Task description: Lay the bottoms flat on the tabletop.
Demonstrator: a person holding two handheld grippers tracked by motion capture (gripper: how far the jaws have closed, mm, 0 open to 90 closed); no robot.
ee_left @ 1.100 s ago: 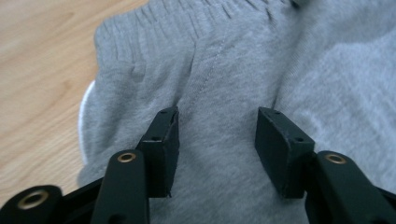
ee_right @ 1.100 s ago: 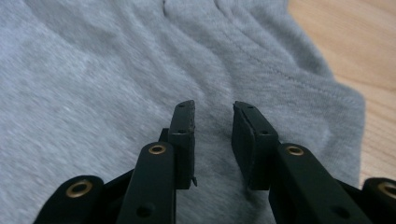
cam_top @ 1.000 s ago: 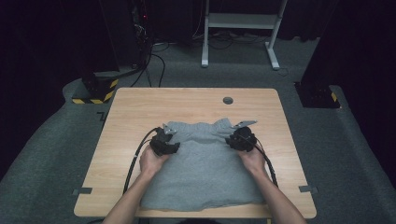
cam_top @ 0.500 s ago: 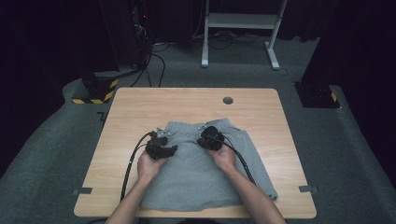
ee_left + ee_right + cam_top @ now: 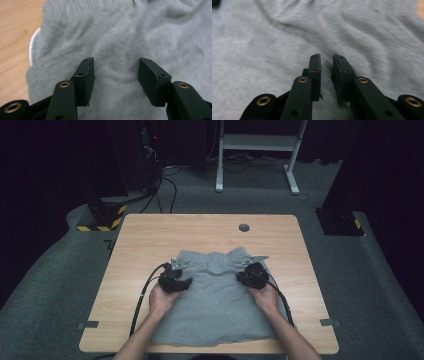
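A grey sweat garment [image 5: 217, 307] lies spread flat on the wooden table [image 5: 200, 232], with its gathered waistband at the far edge. My left gripper [image 5: 175, 276] rests on the garment's left part. Its jaws stand open over the cloth [image 5: 117, 30] with nothing between them [image 5: 116, 60]. My right gripper [image 5: 251, 272] rests on the garment's right part. In the right gripper view [image 5: 326, 57] its jaws are nearly together, a thin gap between them, and they lie on the wrinkled grey fabric [image 5: 274, 37] without pinching any.
A small round grommet [image 5: 244, 227] sits near the table's far edge. Bare wood [image 5: 15, 32] shows just left of the garment. Cables trail from both grippers toward the near edge. A white frame [image 5: 260, 150] stands on the floor beyond the table.
The right gripper swept left to the garment's middle, then back out to its right side. The left gripper stayed put. The cloth lies smoother and wider.
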